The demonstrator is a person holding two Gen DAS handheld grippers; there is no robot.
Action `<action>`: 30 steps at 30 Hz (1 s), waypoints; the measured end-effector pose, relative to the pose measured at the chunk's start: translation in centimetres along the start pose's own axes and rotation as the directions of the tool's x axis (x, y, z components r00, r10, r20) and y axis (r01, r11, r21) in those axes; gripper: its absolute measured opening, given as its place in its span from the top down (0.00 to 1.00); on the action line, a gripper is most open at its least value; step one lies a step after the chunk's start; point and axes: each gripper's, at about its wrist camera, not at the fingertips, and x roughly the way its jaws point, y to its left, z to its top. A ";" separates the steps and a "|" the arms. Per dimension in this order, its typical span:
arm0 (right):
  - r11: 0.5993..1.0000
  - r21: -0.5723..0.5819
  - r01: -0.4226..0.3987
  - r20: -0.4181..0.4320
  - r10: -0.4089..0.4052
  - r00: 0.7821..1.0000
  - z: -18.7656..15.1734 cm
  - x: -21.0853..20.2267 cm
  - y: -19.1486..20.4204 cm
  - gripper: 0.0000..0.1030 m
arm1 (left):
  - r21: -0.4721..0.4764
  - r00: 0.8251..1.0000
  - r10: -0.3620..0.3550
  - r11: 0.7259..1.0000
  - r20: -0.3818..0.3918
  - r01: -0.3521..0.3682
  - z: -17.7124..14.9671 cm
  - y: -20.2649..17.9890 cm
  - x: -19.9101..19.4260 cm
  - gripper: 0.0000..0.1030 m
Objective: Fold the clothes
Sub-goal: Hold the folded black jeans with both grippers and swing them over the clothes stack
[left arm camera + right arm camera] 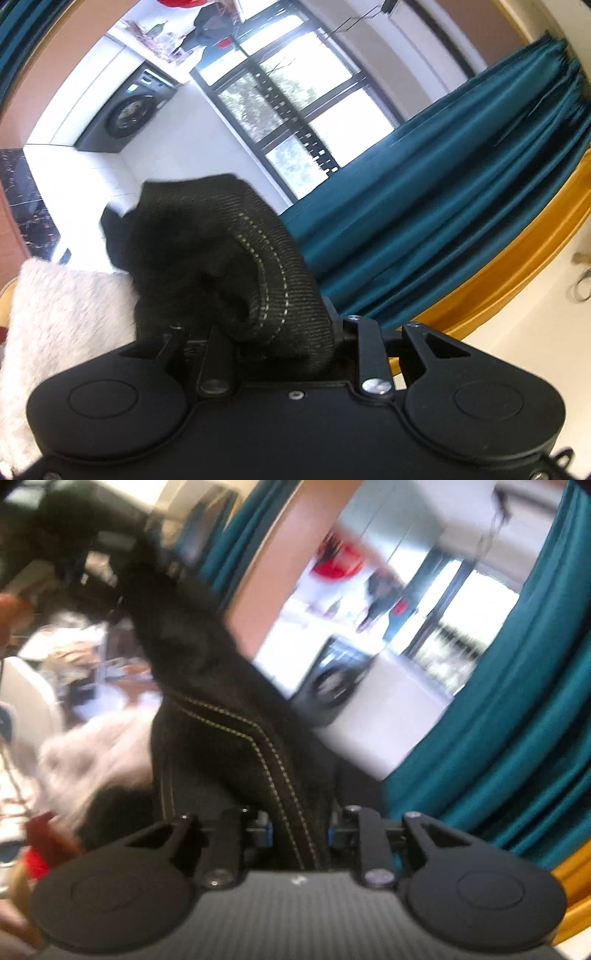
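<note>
A black ribbed garment (207, 236) with a pale stitched seam is bunched up in front of the left wrist camera. My left gripper (269, 332) is shut on it, and the cloth hides the fingers. In the blurred right wrist view the same black garment (207, 709) runs from the upper left down into my right gripper (291, 812), its stitched hem lying between the jaws. That gripper is shut on the cloth and its fingertips are covered. The garment hangs in the air between the two grippers.
A white fluffy textile (66, 314) lies low on the left, also seen as the white fluffy textile (96, 753). A teal curtain (443, 206) with a yellow band (517, 266) fills the right. Behind are a window (288, 110) and a dark washing machine (129, 110).
</note>
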 end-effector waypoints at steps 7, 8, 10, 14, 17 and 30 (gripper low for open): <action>0.923 -0.303 0.237 0.168 -0.193 0.967 6.1 -5.4 -0.3 0.80 | -0.054 0.998 -0.059 0.997 0.006 0.059 3.3 -2.6 -0.9 0.75; 0.918 -0.312 0.244 0.176 -0.197 0.964 6.5 -5.4 -0.5 0.80 | -0.048 0.999 -0.053 0.997 0.011 0.053 3.6 -2.8 -0.6 0.75; 0.910 -0.324 0.259 0.184 -0.208 0.961 7.1 -4.6 -1.2 0.80 | -0.035 0.999 -0.039 0.999 0.021 0.039 4.3 -3.0 0.3 0.75; 0.913 -0.303 0.275 0.192 -0.224 0.956 7.8 -1.4 -2.6 0.81 | -0.013 0.999 -0.016 1.000 0.036 0.017 6.3 -3.2 2.5 0.75; 0.899 -0.285 0.332 0.233 -0.271 0.934 9.0 0.9 -3.3 0.81 | -0.001 0.997 -0.016 1.000 0.074 0.017 7.6 -3.0 3.3 0.75; 0.898 -0.438 0.046 -0.027 -0.064 0.998 -5.0 4.0 6.4 0.81 | -0.295 0.907 0.106 0.925 -0.409 -0.241 -7.2 12.1 3.4 0.74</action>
